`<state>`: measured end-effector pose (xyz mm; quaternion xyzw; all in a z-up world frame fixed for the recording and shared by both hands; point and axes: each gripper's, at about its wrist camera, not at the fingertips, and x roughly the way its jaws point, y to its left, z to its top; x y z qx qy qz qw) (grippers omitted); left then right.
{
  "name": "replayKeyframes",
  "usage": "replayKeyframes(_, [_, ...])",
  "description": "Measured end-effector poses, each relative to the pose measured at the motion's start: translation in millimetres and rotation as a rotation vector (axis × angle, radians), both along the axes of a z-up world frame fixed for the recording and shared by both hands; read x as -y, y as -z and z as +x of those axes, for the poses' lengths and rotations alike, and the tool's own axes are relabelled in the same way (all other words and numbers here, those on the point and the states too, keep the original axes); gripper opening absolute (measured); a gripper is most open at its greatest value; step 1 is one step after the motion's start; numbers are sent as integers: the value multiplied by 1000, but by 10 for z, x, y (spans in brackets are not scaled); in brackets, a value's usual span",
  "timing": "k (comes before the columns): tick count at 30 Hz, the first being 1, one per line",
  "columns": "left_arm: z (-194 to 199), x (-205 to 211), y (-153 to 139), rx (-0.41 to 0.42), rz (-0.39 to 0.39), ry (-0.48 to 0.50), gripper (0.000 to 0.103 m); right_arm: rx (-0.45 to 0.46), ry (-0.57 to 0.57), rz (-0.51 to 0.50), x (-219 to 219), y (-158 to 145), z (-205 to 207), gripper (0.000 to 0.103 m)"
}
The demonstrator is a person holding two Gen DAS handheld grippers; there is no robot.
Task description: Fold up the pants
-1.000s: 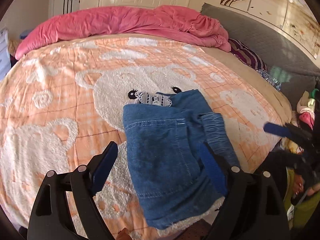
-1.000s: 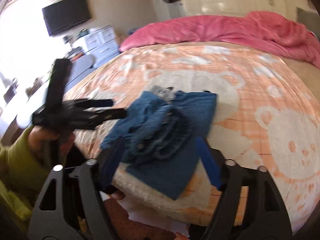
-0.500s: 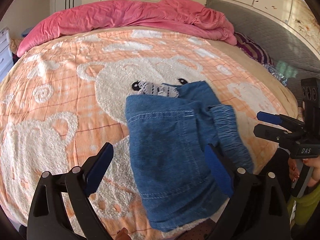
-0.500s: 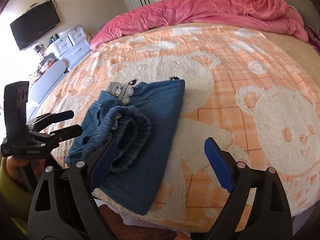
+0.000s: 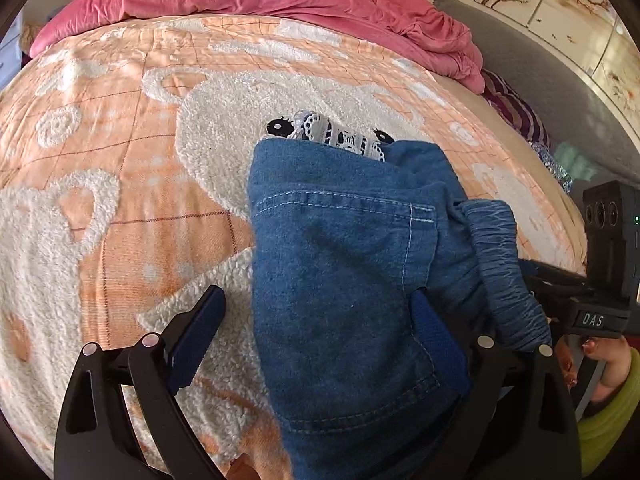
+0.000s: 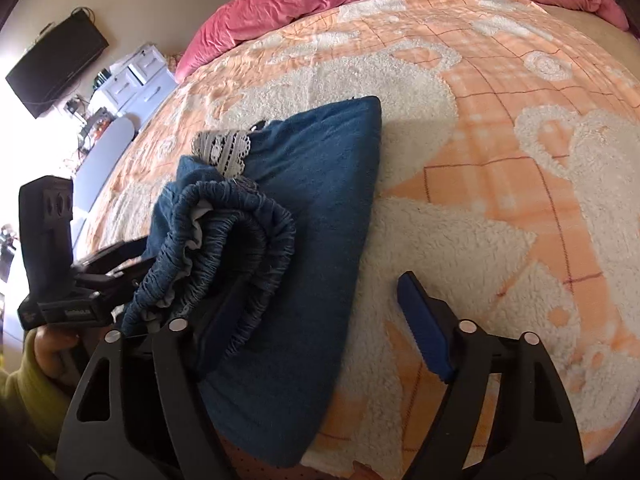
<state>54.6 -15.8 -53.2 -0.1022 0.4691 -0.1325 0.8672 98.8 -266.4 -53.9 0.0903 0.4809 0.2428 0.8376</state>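
While the denim pants [image 5: 344,280] are lying part-folded near the 6 o'clock edge of the bed [image 5: 120,208], w/ lace trim [image 5: 340,136] poking out at 12 and the elastic waistband [image 6: 224,240] bunched at approx 9 in the right view, both claws are being brought low. Left claw [image 5: 316,344] is being held spread wide, the near denim edge sitting between its pads, not pinched. Right claw [image 6: 320,320] is being closed, one pad beside the waistband, the other over bare blanket; nothing is being pinched yet. Probably the waistband bundle is being targeted next: it should be gripped thru all layers, lifted evenly w/ the left corner, and laid flat so the stack isn't being skewed.
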Motion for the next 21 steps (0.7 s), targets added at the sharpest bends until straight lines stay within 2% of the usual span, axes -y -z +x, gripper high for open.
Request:
replayKeyframes(2, [15,19,10,1,-11,-3,93,0,-7,-1,-21,10,20,56])
replayKeyframes(7, [50,85,30,-1,-33,-13,91,-2,-8,22,-67,51,38,44])
replayKeyframes(9, [51,111,30,-3,-47,-14,72,-4,-6,49,-75,68,48,33])
replayKeyframes(11, [36,180,-1,0,-25,-3,60,18,-9,48,-113,50,16,13])
replayKeyframes(12, [20,232,-34,8,-2,15,52,29,-16,53,-134,34,-1,10])
replayKeyframes(13, [5,259,-60,17,19,16,50,47,-13,41,-164,8,-28,9])
replayKeyframes(15, [-13,257,-118,37,29,12,38,110,-26,-12,-248,-84,-111,8])
replayKeyframes(21, [-22,228,-380,100,43,-6,36,208,-56,-44,-398,-415,-94,8])
